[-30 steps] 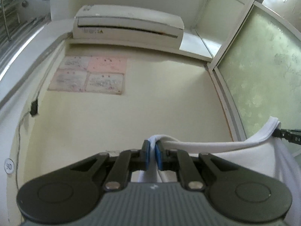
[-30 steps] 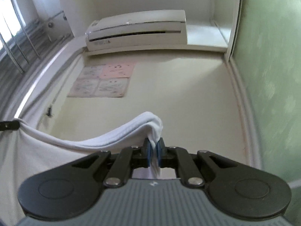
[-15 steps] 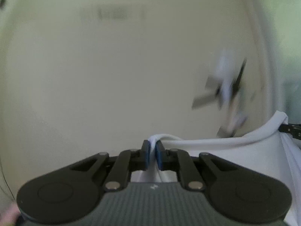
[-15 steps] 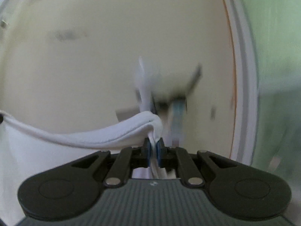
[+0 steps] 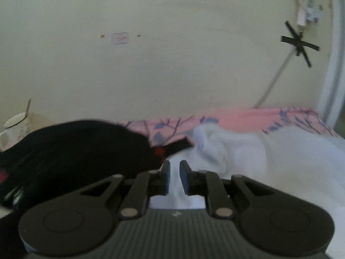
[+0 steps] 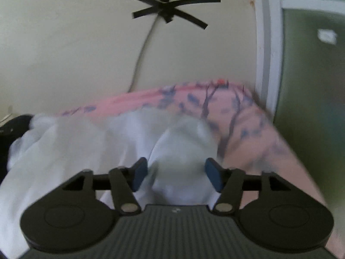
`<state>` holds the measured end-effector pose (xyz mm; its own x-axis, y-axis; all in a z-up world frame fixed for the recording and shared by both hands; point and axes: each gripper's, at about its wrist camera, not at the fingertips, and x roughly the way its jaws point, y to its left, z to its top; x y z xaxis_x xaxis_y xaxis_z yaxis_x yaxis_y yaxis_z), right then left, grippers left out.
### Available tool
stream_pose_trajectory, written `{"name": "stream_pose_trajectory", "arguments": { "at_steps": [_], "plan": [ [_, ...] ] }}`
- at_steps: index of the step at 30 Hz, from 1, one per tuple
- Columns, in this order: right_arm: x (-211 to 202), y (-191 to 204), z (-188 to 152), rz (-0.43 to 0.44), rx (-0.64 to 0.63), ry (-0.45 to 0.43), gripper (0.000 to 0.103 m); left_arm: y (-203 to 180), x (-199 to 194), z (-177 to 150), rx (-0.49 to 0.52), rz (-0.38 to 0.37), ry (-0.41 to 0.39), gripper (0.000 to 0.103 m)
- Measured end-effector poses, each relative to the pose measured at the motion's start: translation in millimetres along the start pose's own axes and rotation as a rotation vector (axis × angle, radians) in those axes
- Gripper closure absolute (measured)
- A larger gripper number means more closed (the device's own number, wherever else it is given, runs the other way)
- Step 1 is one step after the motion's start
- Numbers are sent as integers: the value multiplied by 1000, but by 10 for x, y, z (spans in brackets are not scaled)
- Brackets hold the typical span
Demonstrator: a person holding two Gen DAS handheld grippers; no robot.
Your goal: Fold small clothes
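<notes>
Left gripper [image 5: 174,177] fingers narrowly apart, white garment [image 5: 248,149] between; right gripper [image 6: 175,178] just opening, wide, garment between, unpinched

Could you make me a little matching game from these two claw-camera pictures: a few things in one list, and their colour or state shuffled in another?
Things:
1. left claw
2. right claw
3. mug
4. bedsheet

States:
A. pink with a bluish branch print
B. white, far left, something thin sticking out of it
C. jaws wide apart over the white garment
D. jaws close together, white cloth between them

Pairs: 1-D, 2-C, 3-B, 4-A
</notes>
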<state>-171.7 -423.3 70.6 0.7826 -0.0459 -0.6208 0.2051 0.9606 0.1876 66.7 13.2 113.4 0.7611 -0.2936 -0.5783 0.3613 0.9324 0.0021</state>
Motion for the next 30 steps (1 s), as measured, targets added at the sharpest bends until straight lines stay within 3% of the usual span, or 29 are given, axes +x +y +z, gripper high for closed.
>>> {"name": "stream_pose_trajectory", "arguments": {
  "at_steps": [3,5,8,11,15,16,17,19,20,22,25,26,28,30],
  "plan": [
    [-235,166,-375,30,-11,23,41,214,-248,-258,-5,-17,3,80],
    [-280,264,-495,-30,-60,24,41,314,-329,-391,-12,-9,18,77],
    [-296,165,-455,-60,-30,7,42,399,-403,-548,-25,-3,53,77],
    [-277,-42,-416,-159,31,-5,42,402,-505,-673,-59,-25,66,75],
    [-379,-90,-609,-136,63,62,44,287,-659,-832,-36,-65,56,70],
    [-400,-47,-687,-131,48,78,52,263,-694,-867,-26,-70,58,69],
    [-403,-10,-765,-126,29,87,75,226,-698,-876,-17,-74,59,69],
    [-455,119,-924,-162,-39,57,100,169,-692,-863,-6,-76,55,69],
    [-491,150,-944,-171,-58,48,103,153,-695,-858,-6,-76,49,69],
    [-525,118,-867,-267,-98,9,103,145,-717,-836,-29,-85,32,69],
    [-539,-346,-465,-599,-110,-108,103,176,-744,-801,-72,-98,11,69],
    [-562,-518,-288,-671,-85,-143,103,202,-758,-797,-89,-95,7,69],
    [-649,-727,75,-699,-16,-197,103,228,-782,-807,-119,-91,1,69],
    [-687,-710,364,-665,-6,-244,103,263,-820,-825,-146,-95,-9,69]
  ]
}}
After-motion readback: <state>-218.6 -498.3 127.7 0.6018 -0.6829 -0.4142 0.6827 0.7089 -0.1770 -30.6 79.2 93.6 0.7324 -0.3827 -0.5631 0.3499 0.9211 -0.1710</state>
